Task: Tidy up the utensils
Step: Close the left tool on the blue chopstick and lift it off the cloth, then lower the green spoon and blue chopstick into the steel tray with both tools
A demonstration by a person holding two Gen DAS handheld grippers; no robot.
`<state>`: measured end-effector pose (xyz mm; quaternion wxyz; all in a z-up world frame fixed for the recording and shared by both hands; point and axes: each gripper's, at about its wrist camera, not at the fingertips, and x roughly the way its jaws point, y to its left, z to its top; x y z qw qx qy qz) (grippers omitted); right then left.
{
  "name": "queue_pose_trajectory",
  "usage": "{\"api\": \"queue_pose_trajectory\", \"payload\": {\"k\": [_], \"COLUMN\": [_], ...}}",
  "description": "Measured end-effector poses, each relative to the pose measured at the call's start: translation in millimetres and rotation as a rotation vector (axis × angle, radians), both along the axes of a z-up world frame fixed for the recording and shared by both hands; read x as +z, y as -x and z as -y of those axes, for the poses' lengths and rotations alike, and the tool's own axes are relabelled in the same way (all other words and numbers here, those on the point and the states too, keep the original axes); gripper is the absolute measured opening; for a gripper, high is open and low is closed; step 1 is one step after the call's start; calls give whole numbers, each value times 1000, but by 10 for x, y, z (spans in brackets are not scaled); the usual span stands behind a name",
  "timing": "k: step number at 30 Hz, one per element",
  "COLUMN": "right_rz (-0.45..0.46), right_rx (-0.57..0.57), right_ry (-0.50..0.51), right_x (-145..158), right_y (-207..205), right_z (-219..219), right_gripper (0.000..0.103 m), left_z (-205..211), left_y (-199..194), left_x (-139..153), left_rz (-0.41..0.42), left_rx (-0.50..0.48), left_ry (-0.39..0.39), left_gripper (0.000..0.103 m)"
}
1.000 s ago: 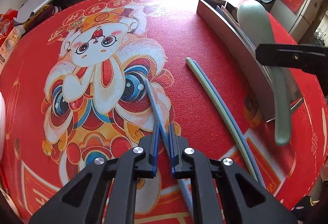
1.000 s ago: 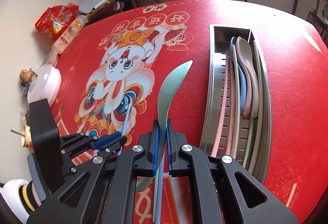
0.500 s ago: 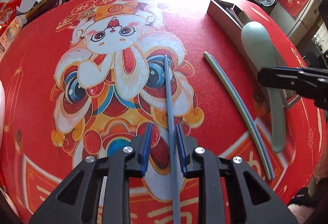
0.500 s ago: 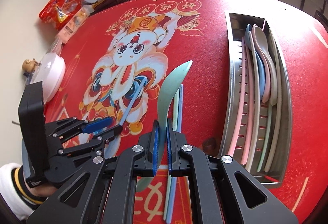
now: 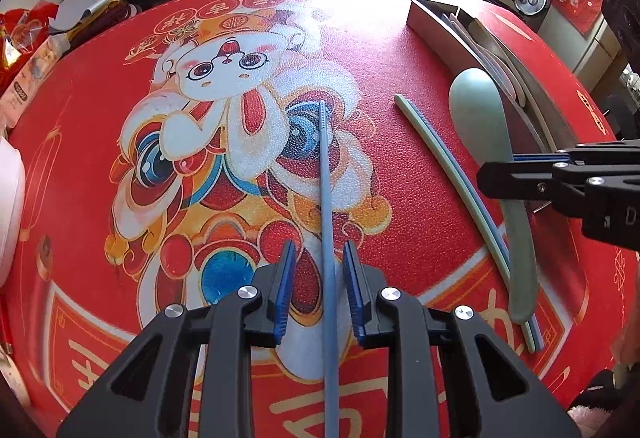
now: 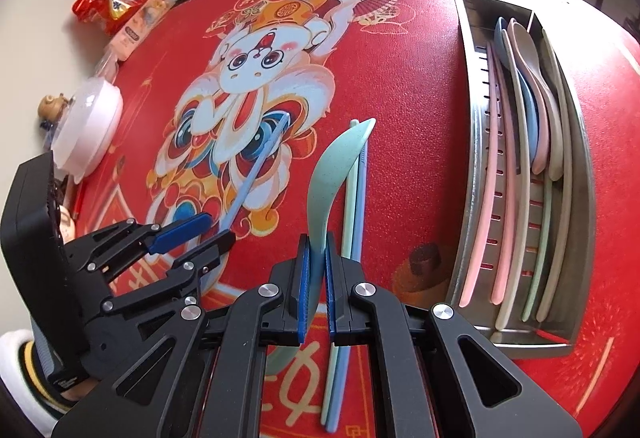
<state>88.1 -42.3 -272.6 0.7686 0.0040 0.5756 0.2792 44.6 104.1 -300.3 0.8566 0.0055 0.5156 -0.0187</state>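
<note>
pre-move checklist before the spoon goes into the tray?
1. Right gripper shut on green spoon: ok.
2. Spoon off the mat: ok, bowl is raised.
3. Left gripper released blue chopstick, jaws just opened, pads clear: ok.
4. Metal tray has room beside its spoons: cannot tell.
5. Green and blue chopstick pair lies under the spoon's path: not ok, still loose.

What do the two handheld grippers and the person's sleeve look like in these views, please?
Both the left gripper and the right gripper are matte black plastic with angular cut-out arms, silver round bolt heads and ribbed blue pads lining the jaws. The sleeve at the left wrist is fluffy white with a dark-and-yellow striped cuff.
</note>
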Motion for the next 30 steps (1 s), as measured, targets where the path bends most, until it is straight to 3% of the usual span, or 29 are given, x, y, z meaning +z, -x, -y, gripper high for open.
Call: {"api": "queue_pose_trajectory", "payload": {"k": [2,4,7,10,18,22,30], "right_rz": [-18,-33,-44,-41,2,35,94], "right_rx": [-4,-6,-4,-4,-16,-20,3], "right_ry": [11,21,22,13,-35,-38,69], "right_x": [-43,-85,-106,-82,151,302,454], "right_y": [0,5,12,8,-32,-121,-632], "right_z": [-1,-1,3,10,131,299,784], "right_gripper": [7,7,7,7,7,7,7], "left_z": [-19,-85,-189,-206,-255,-129,404], "left_y": [0,-15,-44,-37,-114,-258,-741], "left_x": [0,5,15,62,405,571,707], "left_rz": [4,0,-20,-13,17,33,34], "left_rx": [7,26,56,55,118,111,77], "left_ry": [9,47,130,153,313,371,508], "left_gripper": [22,6,5,5,5,5,5]}}
